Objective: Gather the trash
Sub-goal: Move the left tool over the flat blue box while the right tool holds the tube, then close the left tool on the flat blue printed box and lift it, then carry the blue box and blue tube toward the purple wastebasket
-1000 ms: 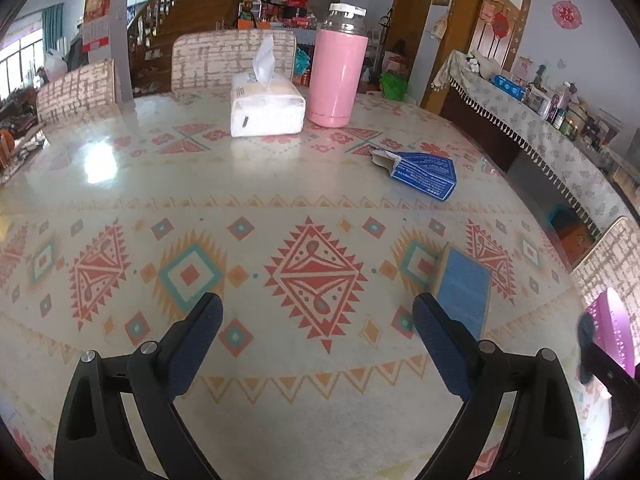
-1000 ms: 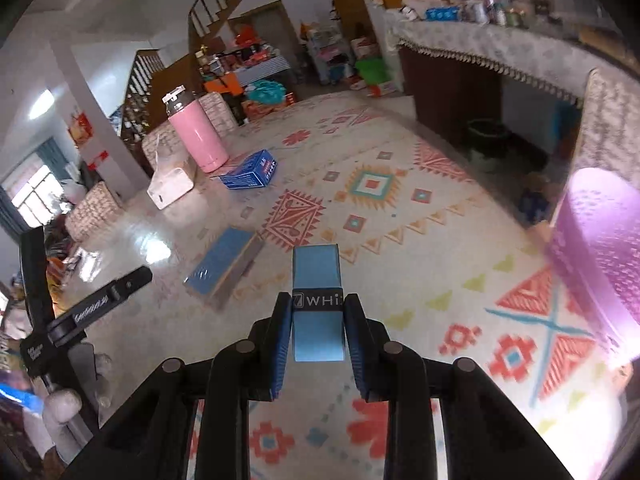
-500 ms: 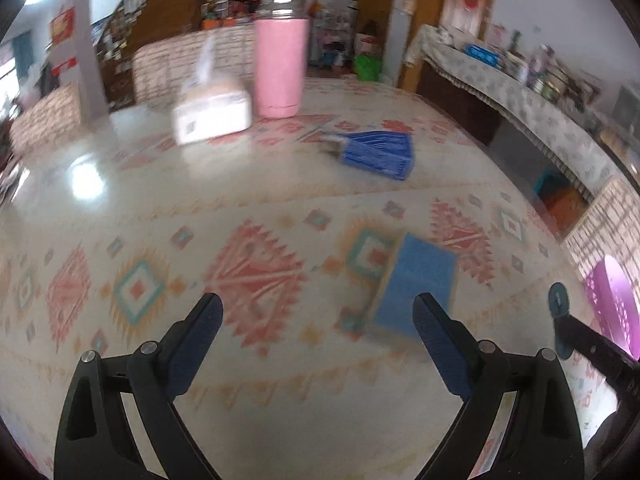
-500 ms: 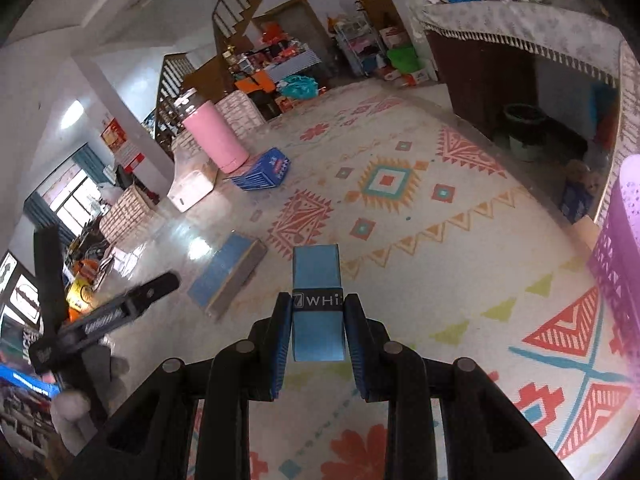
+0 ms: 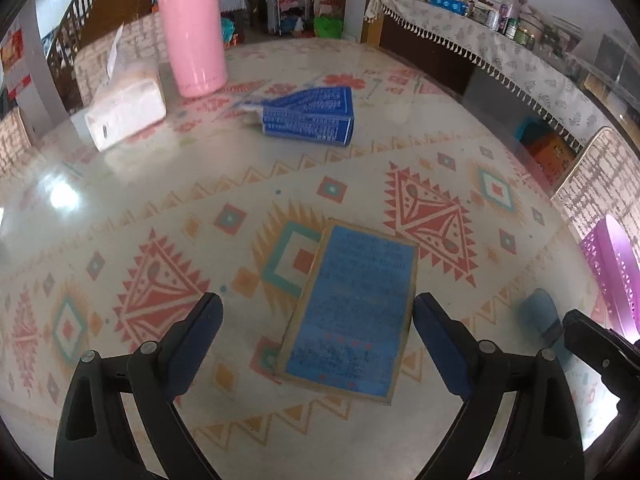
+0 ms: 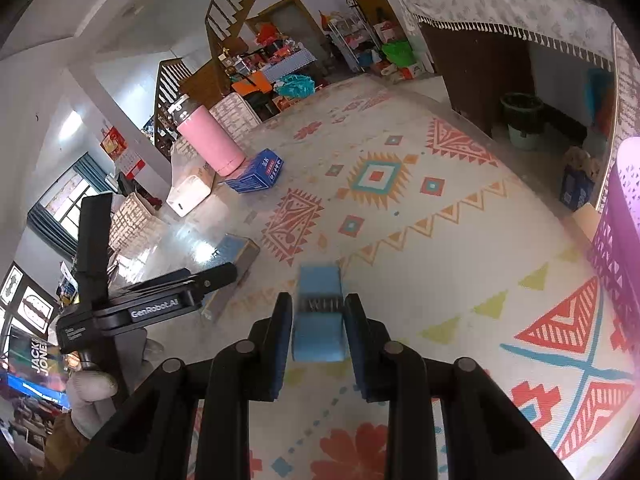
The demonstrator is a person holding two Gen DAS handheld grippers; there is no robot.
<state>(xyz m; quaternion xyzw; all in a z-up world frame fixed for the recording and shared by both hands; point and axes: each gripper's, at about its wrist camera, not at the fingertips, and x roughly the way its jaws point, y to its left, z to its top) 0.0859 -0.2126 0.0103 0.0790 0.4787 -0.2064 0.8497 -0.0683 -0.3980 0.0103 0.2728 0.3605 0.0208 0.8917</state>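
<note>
A flat blue box with brown card edges (image 5: 352, 312) lies on the patterned tablecloth (image 5: 160, 208). My left gripper (image 5: 316, 304) hovers just short of it, open, one finger on each side of its near end and nothing between the pads. My right gripper (image 6: 318, 308) is shut on a small light-blue box (image 6: 318, 280) and holds it above the cloth. That held box (image 5: 536, 312) also shows at the right edge of the left wrist view. Farther back lies a dark blue carton (image 5: 308, 116). The right wrist view shows the left gripper (image 6: 216, 276) beside the flat box (image 6: 236, 248).
A pink flask (image 5: 192, 36) and a white tissue pack (image 5: 124, 104) stand at the far side of the table. A purple perforated basket (image 6: 616, 248) is at the right table edge. A gloved hand (image 6: 92, 392) holds the left gripper. Chairs ring the table.
My left gripper has swung right and down, so the flat blue box moved from the right of its fingers to between them. The right gripper sank slightly, still holding the light-blue box.
</note>
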